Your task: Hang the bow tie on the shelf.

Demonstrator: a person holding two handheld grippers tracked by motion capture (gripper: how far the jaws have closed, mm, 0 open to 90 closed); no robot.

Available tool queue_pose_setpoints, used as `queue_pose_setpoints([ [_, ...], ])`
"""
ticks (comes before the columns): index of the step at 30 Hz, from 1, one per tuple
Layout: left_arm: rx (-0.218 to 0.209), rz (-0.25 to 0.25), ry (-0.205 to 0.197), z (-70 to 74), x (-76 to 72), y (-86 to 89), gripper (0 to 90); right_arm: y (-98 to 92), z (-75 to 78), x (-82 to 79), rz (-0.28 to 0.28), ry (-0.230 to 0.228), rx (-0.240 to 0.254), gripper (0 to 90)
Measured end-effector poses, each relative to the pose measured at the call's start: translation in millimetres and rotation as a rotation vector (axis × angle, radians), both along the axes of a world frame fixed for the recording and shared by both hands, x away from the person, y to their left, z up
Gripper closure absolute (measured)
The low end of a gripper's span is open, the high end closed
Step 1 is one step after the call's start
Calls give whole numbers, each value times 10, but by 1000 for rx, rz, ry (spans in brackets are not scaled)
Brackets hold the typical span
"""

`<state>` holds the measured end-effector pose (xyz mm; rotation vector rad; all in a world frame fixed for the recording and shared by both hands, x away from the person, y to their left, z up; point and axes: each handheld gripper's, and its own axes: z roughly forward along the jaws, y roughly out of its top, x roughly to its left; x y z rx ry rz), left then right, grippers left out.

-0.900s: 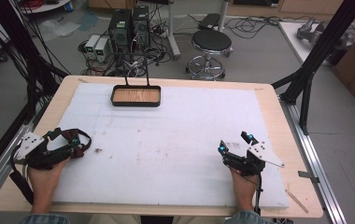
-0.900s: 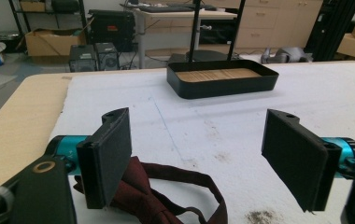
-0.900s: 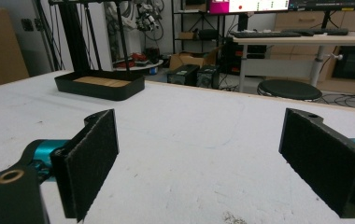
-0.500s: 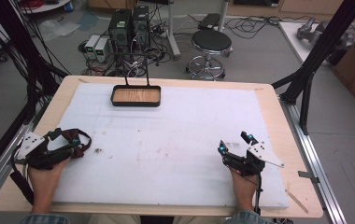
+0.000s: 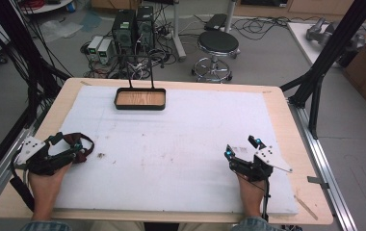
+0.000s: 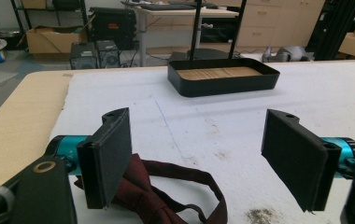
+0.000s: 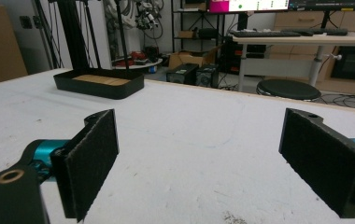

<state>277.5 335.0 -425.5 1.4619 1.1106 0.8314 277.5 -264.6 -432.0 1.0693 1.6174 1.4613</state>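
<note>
**Bow tie waiting between spread jaws, tray not yet filled**

At the left of the tabletop (image 5: pixel 181 144), the left tool (image 5: pixel 77 148) rests on the white mat with its jaws spread wide, gripping nothing. A dark red bow tie (image 6: pixel 166 186) lies on the mat right at that tool: in the left gripper view its knot sits against the inner face of the left-hand jaw and its strap loops out into the gap between the two pads. Nothing is clamped on it yet.

Farther back, left of centre, the black tray (image 5: pixel 140 99) with a wooden floor stands on the mat, well apart from the bow tie and holding nothing.

At the right, the right tool (image 5: pixel 242 148) also rests on the mat, jaws released and nothing between them.

By my reading the work is at its very start: the bow tie has still to be gripped and lifted, and probably carried to the tray.
</note>
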Motion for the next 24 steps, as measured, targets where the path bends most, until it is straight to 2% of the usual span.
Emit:
queue_pose_setpoints([
  [12, -2, 17, 6, -2, -1, 24, 247, 3, 0, 3, 0, 1, -3, 110],
  [21, -3, 59, 31, -49, 18, 100, 251, 5, 0, 6, -1, 1, -5, 110],
  [24, -2, 72, 59, -87, 56, 96, 266, 6, 0, 7, 2, 3, -3, 110],
])
